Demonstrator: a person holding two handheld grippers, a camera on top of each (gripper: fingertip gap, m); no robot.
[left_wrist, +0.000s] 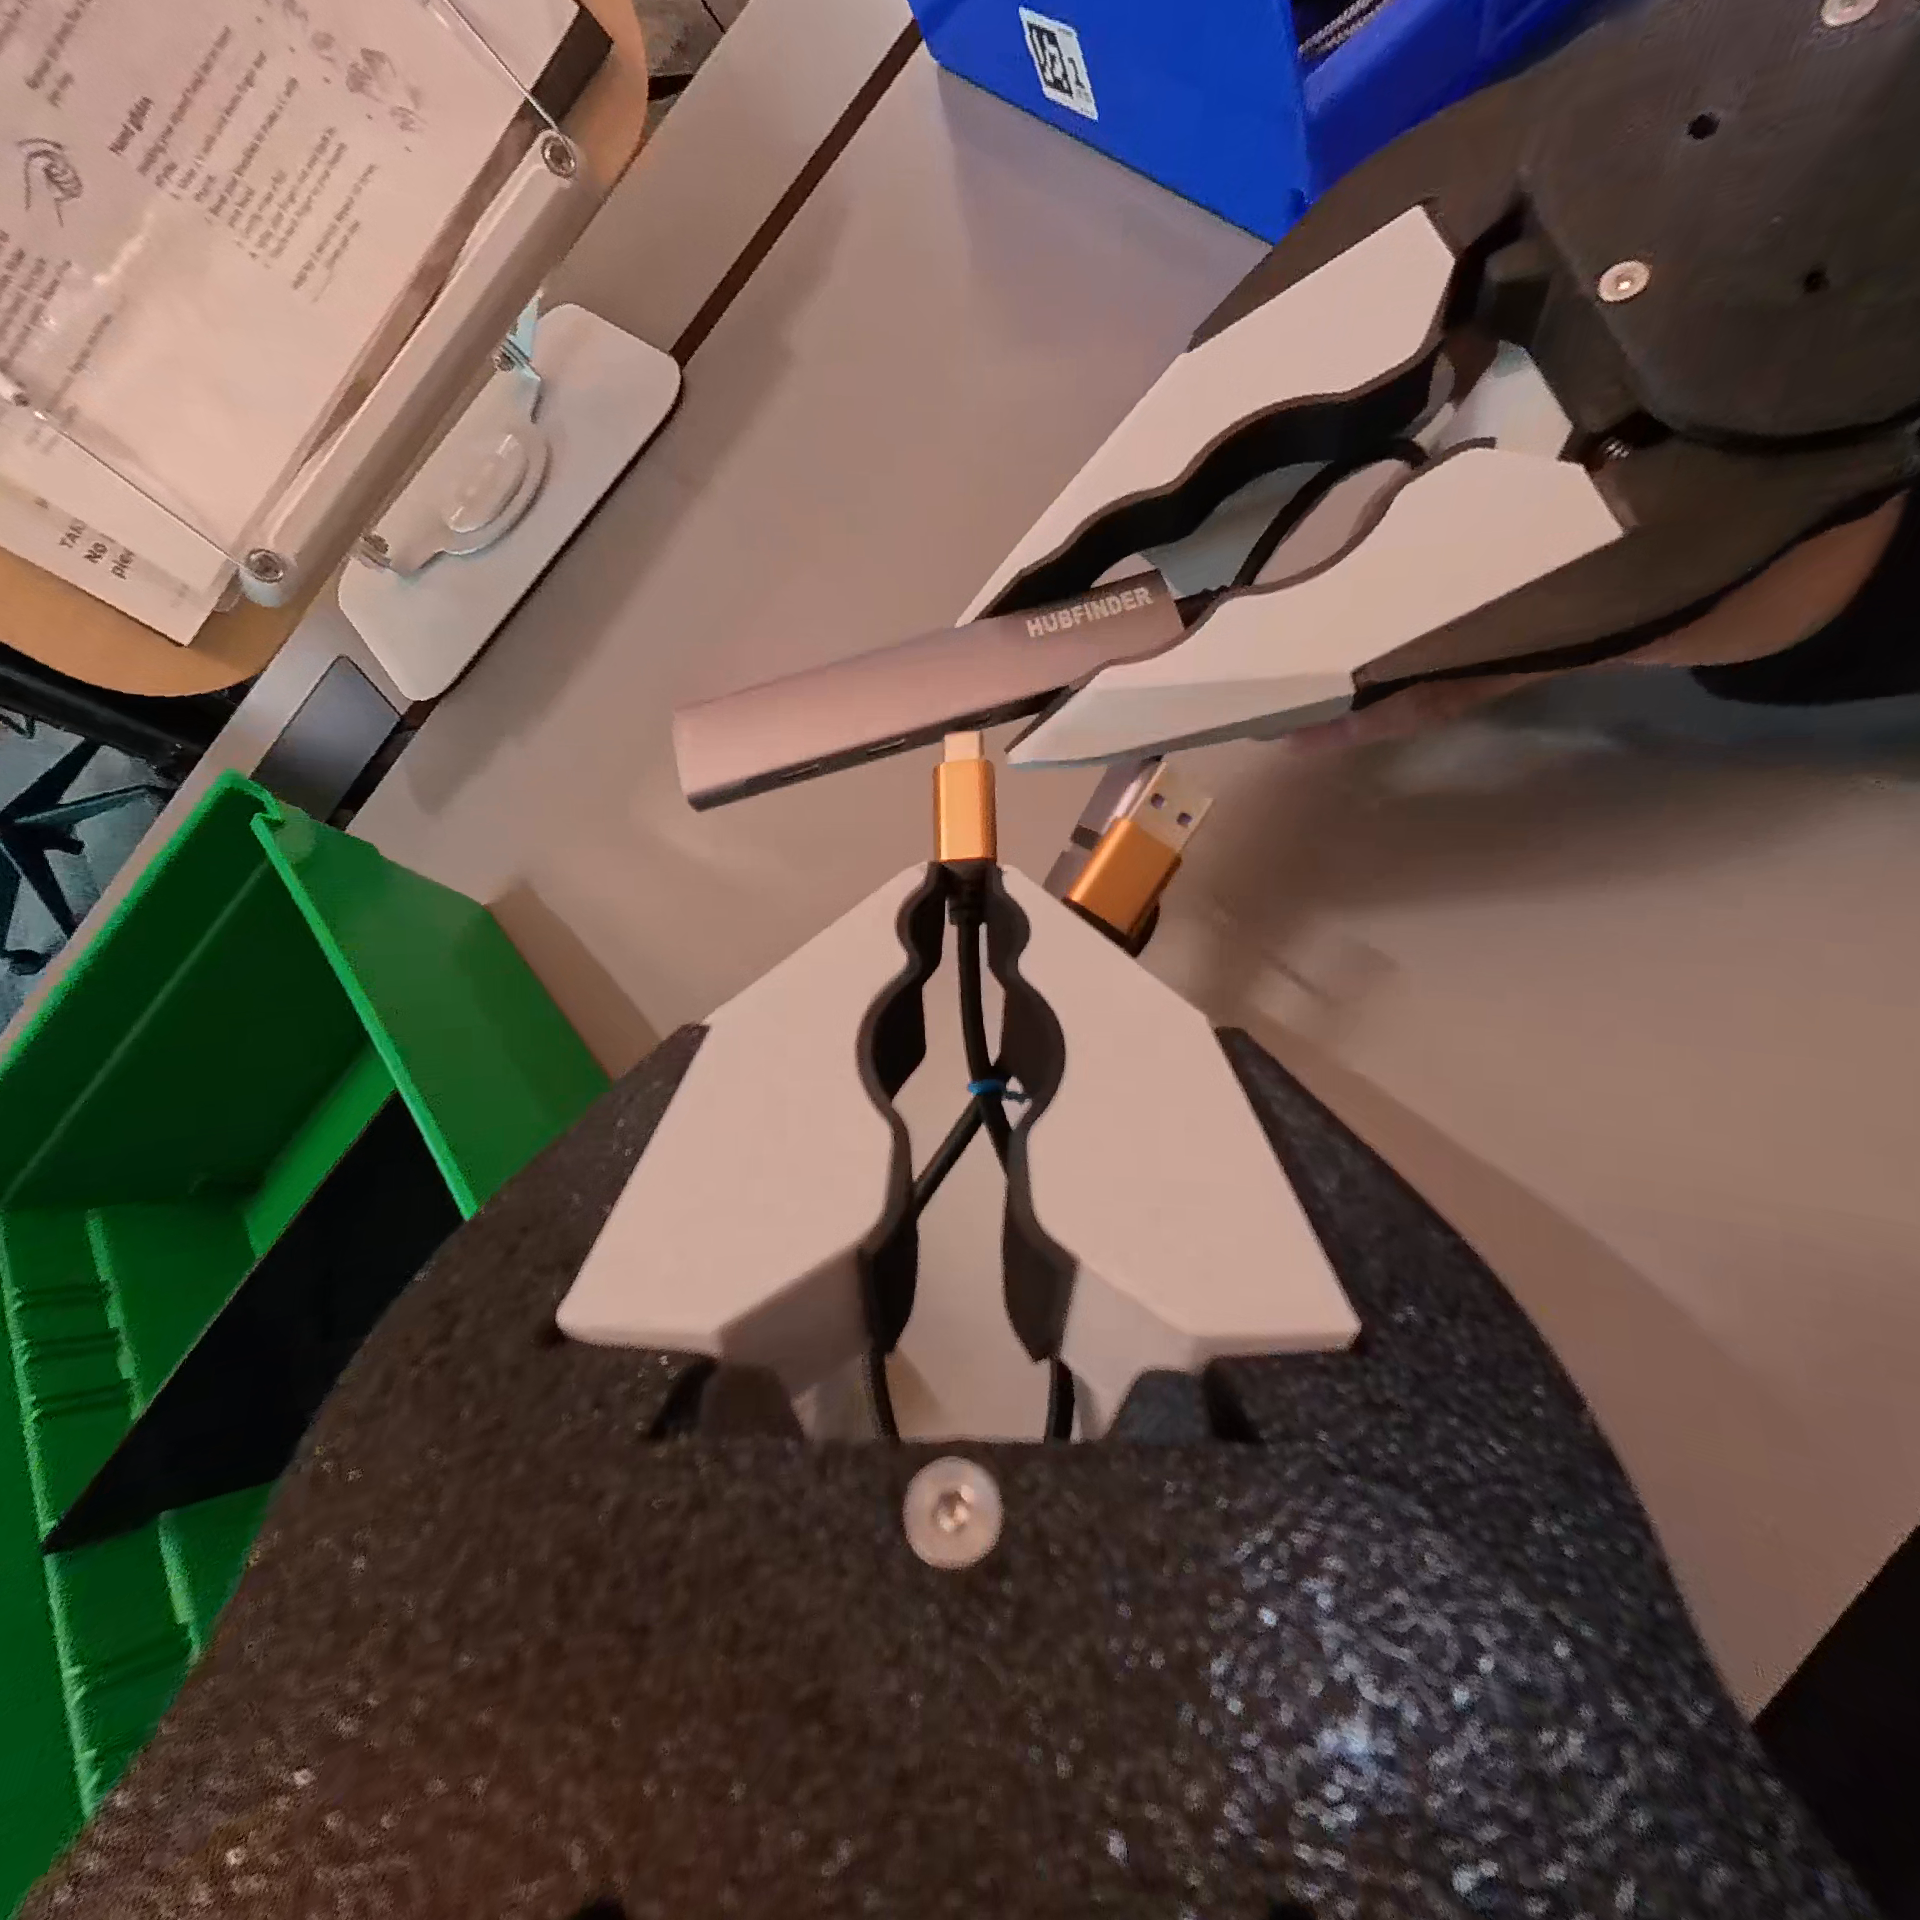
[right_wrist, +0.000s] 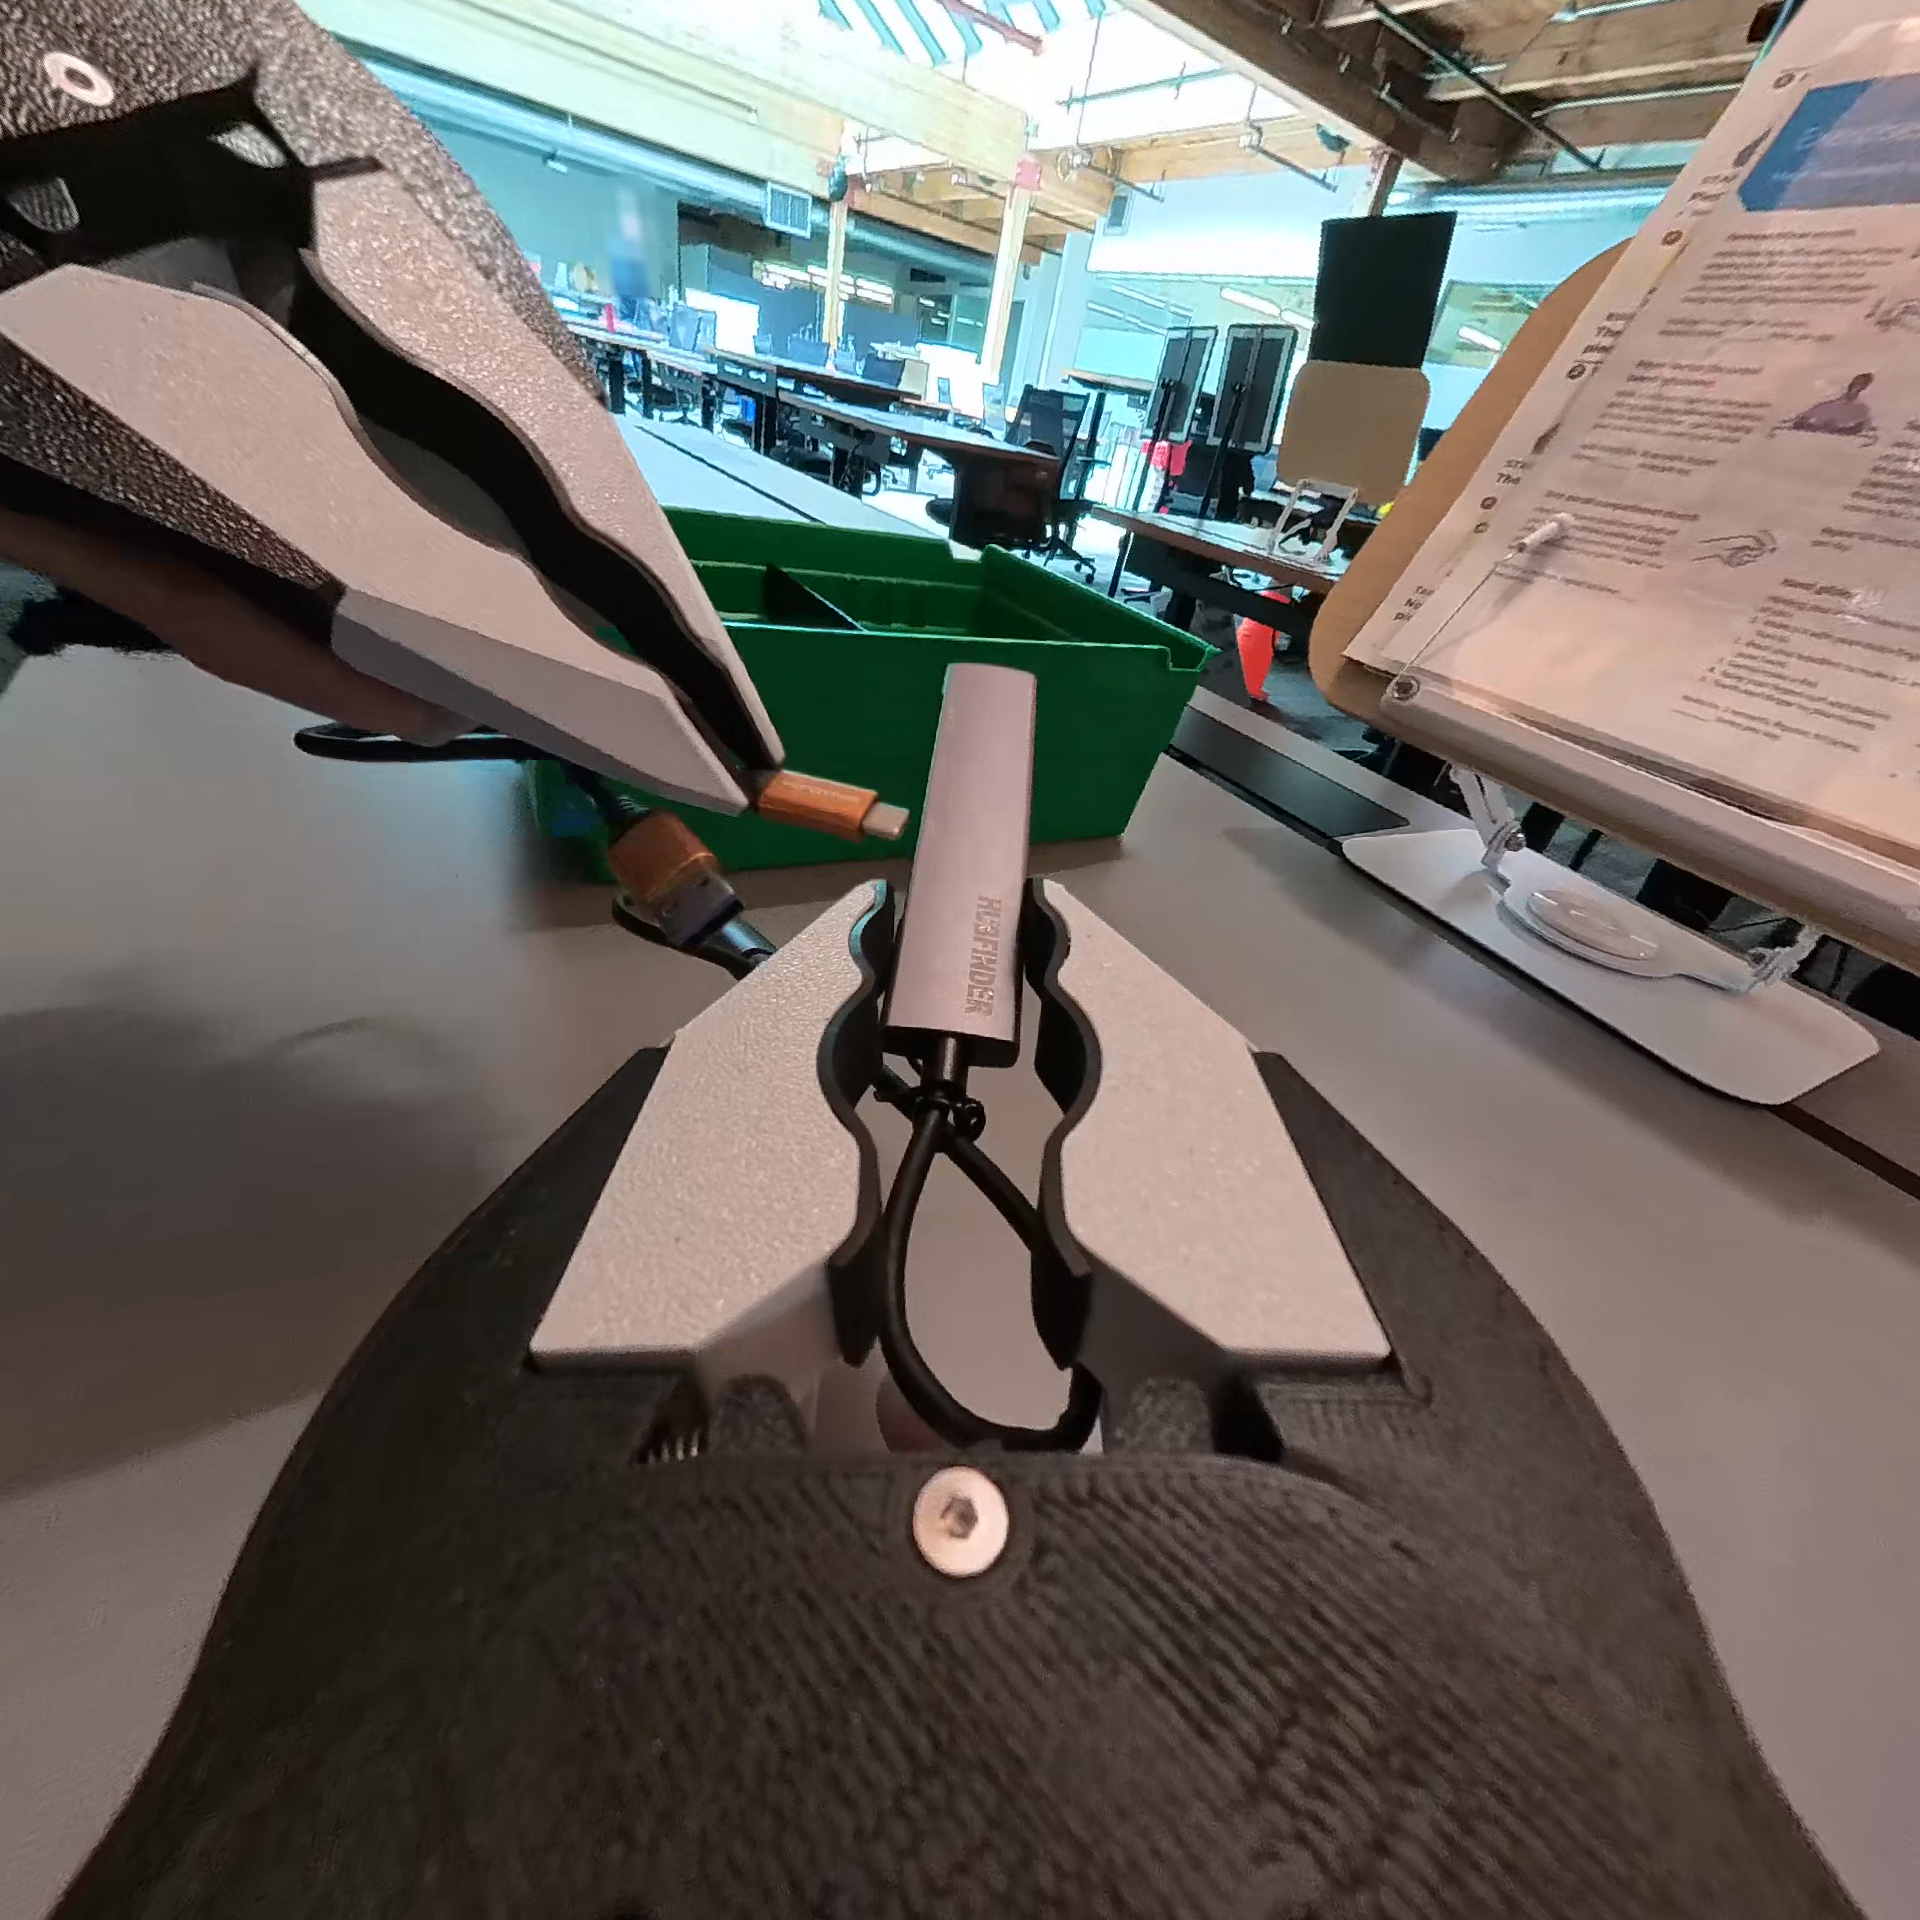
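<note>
My left gripper (left_wrist: 961, 871) is shut on the orange plug (left_wrist: 964, 805) of a black cable; its metal tip touches the side of a grey hub (left_wrist: 883, 701) at a port. My right gripper (right_wrist: 961, 894) is shut on that grey hub (right_wrist: 971, 821), which points forward above the table. In the right wrist view the left gripper (right_wrist: 750, 784) comes in from the left with the orange plug (right_wrist: 831, 805), whose tip sits just left of the hub. A second orange plug (left_wrist: 1127, 847) with a wider metal end lies on the table behind the hub and also shows in the right wrist view (right_wrist: 665, 862).
A green bin (left_wrist: 208, 1091) stands on the grey table (left_wrist: 1455, 1039) to the left; it also shows in the right wrist view (right_wrist: 935, 707). A blue bin (left_wrist: 1143, 94) is at the back. A clear stand with printed sheets (right_wrist: 1714, 468) on a white base (right_wrist: 1621, 977) stands at the right. The left gripper's tips are roughly 4 centimetres from the right gripper's.
</note>
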